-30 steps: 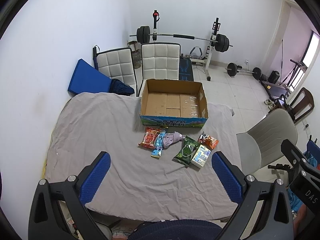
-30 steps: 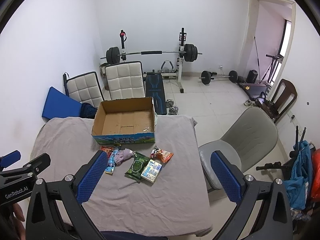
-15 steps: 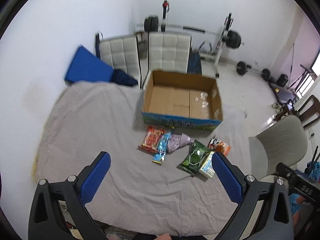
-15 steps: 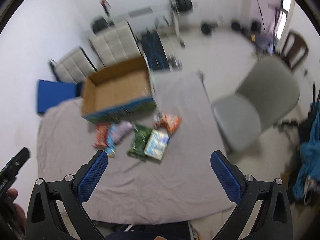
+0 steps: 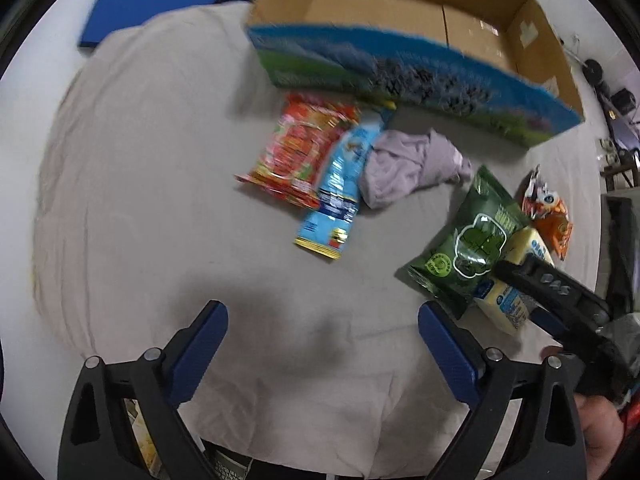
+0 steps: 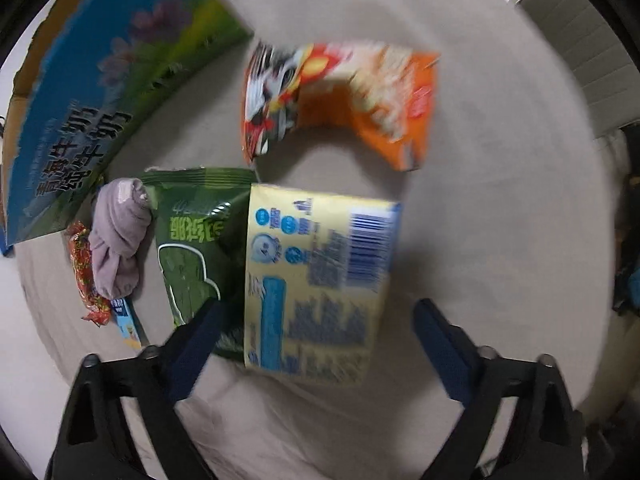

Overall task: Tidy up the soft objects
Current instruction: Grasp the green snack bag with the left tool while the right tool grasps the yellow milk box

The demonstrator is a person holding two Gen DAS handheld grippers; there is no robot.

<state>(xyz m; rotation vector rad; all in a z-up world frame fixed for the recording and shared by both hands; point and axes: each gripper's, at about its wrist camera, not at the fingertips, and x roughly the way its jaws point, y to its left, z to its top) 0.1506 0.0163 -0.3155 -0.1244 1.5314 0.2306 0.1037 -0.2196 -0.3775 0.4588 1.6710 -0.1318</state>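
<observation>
An open cardboard box [image 5: 404, 24] with a blue-green printed side stands at the far side of a grey-sheeted table [image 5: 160, 208]. In front of it lie a red snack bag [image 5: 298, 152], a light-blue packet [image 5: 340, 196], a lilac cloth [image 5: 408, 164], a green bag [image 5: 468, 244], a yellow tissue pack [image 6: 316, 276] and an orange bag [image 6: 344, 96]. My left gripper [image 5: 320, 344] is open above bare sheet, short of the packets. My right gripper [image 6: 316, 340] is open, low over the yellow pack; it also shows in the left wrist view [image 5: 560, 292].
A blue mat [image 5: 136, 4] leans beyond the table's far left corner. A grey chair [image 6: 580, 64] stands off the table's right side. The box side [image 6: 100, 92] is close on the left of the right gripper.
Both grippers have dropped from high above the room to close over the table. The right one has closed in on the yellow pack; the left has neared the packets.
</observation>
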